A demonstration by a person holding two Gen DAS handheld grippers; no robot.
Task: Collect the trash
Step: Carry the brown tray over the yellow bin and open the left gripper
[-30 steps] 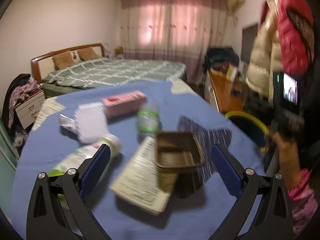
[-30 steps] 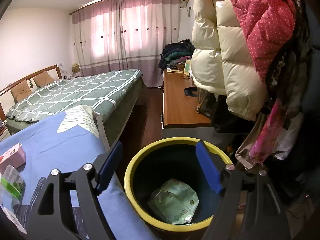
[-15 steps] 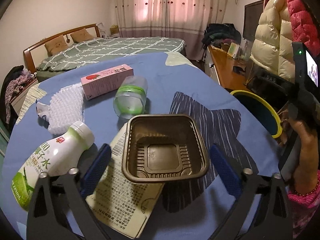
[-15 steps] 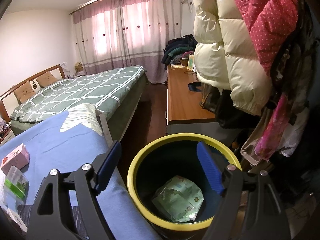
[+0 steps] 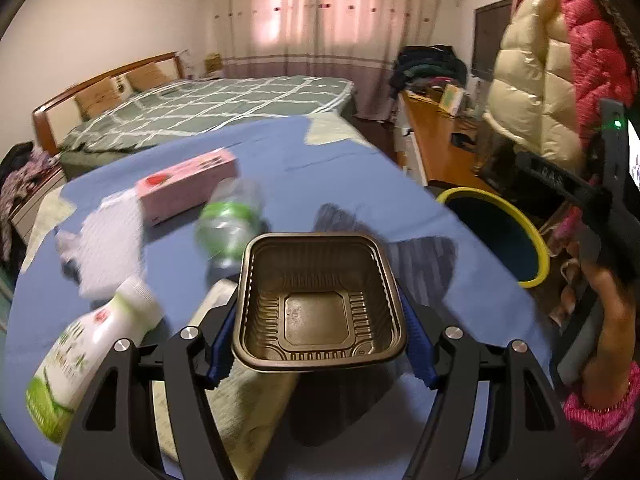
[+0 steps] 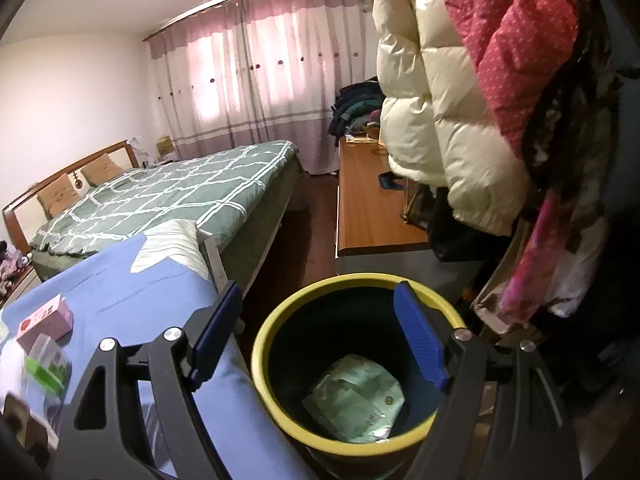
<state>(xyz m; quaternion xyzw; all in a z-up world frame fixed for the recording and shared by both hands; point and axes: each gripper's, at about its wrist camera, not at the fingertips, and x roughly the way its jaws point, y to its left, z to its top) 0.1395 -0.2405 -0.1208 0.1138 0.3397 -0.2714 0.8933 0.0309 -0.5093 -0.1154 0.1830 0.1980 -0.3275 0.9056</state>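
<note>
My left gripper (image 5: 318, 344) is shut on a brown plastic tray (image 5: 318, 300) and holds it just above the blue table. Under it lies a printed paper package (image 5: 240, 396). A white and green bottle (image 5: 88, 352), a clear cup with a green band (image 5: 230, 224), a pink carton (image 5: 186, 186) and a white foam net (image 5: 108, 244) lie on the table. My right gripper (image 6: 316, 340) is open and empty above the yellow-rimmed bin (image 6: 280, 396), which holds a green wrapper (image 6: 356, 396). The bin (image 5: 536, 248) also shows at the right of the left wrist view.
The blue table cloth (image 5: 348, 184) ends close to the bin. A bed (image 6: 168, 192) stands behind the table. A wooden desk (image 6: 368, 208) and hanging jackets (image 6: 460, 100) are to the right of the bin. The person's hand (image 5: 604, 308) holds the right gripper.
My left gripper has closed on the brown tray and lifted it off the paper package. My right gripper has stayed open over the bin, drifting slightly.
</note>
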